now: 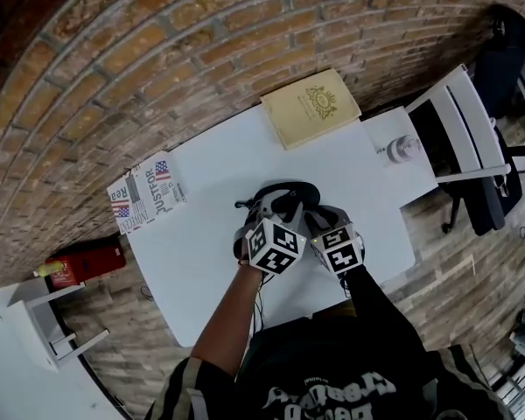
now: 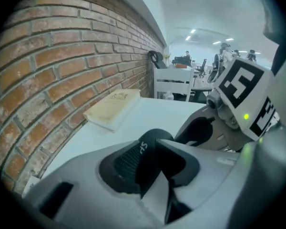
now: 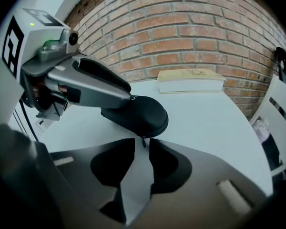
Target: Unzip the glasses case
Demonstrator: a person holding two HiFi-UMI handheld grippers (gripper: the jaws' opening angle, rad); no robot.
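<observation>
L-gripper [image 2: 150, 152] jaws straddle blk oval case [image 3: 139, 115].

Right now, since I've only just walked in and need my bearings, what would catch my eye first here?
A black glasses case sits on the white table, with the left gripper straddling one end and the right gripper, jaws slightly apart, at its zipper pull. A tan book lies at the far edge, by the brick wall.

Black oval glasses case [image 3: 140, 117] lies closed on white table [image 3: 209, 128].
</observation>
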